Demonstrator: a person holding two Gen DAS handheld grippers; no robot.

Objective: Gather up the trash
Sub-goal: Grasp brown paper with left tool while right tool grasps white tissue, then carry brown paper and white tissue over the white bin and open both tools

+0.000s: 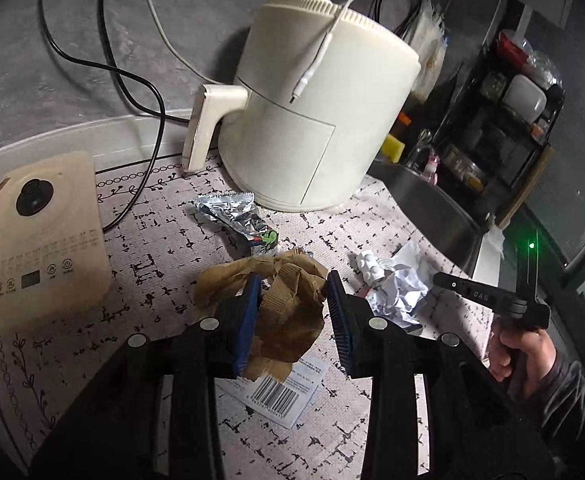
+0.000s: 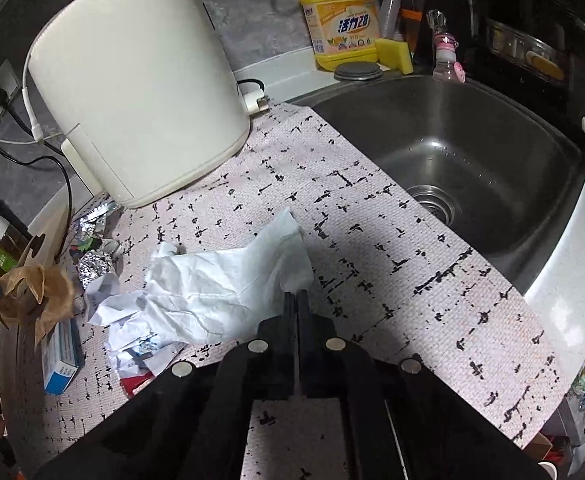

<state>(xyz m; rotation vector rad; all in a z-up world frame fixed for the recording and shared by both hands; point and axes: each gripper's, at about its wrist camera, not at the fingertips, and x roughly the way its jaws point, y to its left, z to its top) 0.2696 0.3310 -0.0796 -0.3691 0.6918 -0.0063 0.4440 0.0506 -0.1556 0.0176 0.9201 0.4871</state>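
From the left wrist, the left claw [image 1: 294, 308] stands wide around the crumpled brown paper [image 1: 288, 312] — the pads flank it, not yet squeezing. A foil wrapper [image 1: 232, 216], a white paper wad [image 1: 396, 288] and a barcode slip [image 1: 280, 392] lie loose on the desk [image 1: 164, 248] before the cream air fryer [image 1: 312, 112].

From the right wrist, the right claw [image 2: 296, 300] is pinched shut on a white tissue [image 2: 228, 284] — its edge caught between the fingers. A blue box [image 2: 62, 356] lies by the pile; the sink [image 2: 472, 140] sits just beyond. Most trash remains, I'd judge; no bin shows, and the red scrap under the papers is hard to make out.
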